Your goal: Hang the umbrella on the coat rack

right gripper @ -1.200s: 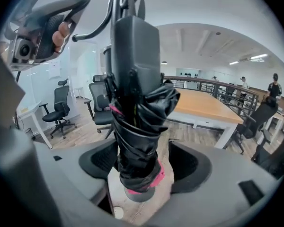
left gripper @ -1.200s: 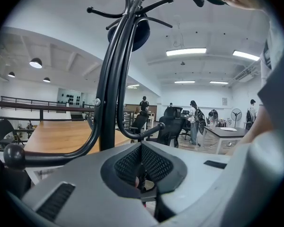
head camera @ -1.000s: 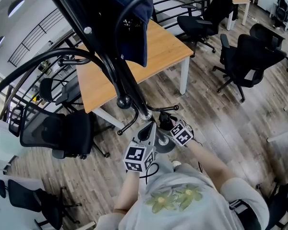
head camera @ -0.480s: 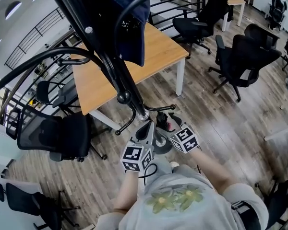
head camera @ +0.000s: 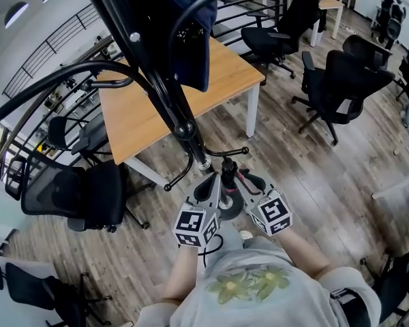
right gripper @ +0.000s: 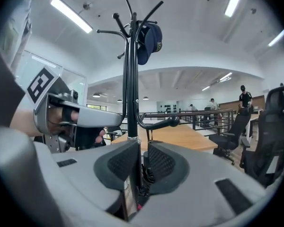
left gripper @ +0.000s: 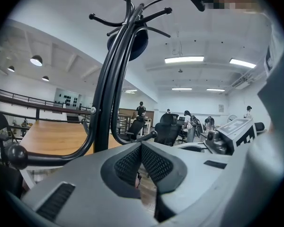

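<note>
The black coat rack (head camera: 180, 107) rises right in front of me, with a dark blue cap (head camera: 191, 39) on an upper hook. Both grippers are by its lower pole, near a knobbed low hook (head camera: 247, 152). My right gripper (head camera: 240, 177) is closing its jaws on a black folded umbrella with red trim (head camera: 229, 170). In the right gripper view the umbrella's bunched black fabric (right gripper: 144, 176) fills the narrow gap of that gripper (right gripper: 143, 150). My left gripper (head camera: 208, 186) is just left of the pole. Its pads (left gripper: 132, 162) meet at the tip and I see nothing between them.
A wooden desk with white legs (head camera: 157, 107) stands behind the rack. Black office chairs are at the left (head camera: 82, 189) and the right (head camera: 341, 87). A black railing (head camera: 48, 53) runs along the far left. The rack's round base (head camera: 233, 208) sits on the plank floor by my feet.
My right gripper has risen toward me beside the pole, and its jaws have come together round the umbrella. The left gripper has stayed where it was.
</note>
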A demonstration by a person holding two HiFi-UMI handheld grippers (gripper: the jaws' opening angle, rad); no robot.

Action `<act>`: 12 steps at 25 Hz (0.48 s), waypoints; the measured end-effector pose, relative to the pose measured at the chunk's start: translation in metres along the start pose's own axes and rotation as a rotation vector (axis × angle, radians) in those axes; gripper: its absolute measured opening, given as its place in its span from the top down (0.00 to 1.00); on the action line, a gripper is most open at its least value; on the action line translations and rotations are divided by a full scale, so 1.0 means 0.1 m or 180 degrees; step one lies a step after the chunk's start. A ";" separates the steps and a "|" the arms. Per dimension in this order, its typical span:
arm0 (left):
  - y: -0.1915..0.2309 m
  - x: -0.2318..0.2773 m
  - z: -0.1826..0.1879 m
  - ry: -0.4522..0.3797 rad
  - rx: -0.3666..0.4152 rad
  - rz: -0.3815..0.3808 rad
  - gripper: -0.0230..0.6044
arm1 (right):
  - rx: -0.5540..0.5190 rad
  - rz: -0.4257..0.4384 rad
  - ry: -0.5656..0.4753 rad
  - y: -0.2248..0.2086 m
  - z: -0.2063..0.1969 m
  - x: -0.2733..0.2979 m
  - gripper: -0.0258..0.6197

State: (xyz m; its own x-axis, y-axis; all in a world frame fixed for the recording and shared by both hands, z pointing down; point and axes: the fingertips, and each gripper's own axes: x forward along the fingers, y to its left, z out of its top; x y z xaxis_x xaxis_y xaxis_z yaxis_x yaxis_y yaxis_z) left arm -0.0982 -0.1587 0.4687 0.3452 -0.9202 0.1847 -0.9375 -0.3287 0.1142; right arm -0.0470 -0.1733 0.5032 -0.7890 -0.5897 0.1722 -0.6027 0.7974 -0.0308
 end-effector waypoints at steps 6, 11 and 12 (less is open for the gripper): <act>-0.08 -0.09 0.01 -0.0044 0.0080 0.0005 0.95 | 0.0136 0.0105 0.0007 0.13 0.04 -0.12 0.95; -0.10 -0.13 -0.01 -0.0037 0.0164 0.0028 0.95 | 0.0193 0.0259 0.0047 0.23 0.09 -0.19 0.95; -0.09 -0.14 -0.01 -0.0042 0.0138 0.0023 0.95 | 0.0175 0.0254 0.0054 0.24 0.09 -0.19 0.95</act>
State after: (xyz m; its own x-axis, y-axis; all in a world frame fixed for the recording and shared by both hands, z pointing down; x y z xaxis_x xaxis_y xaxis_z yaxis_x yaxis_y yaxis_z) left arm -0.0941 -0.1425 0.4664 0.3379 -0.9253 0.1724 -0.9411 -0.3306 0.0705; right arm -0.0474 -0.1440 0.4903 -0.8330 -0.5220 0.1836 -0.5440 0.8332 -0.0991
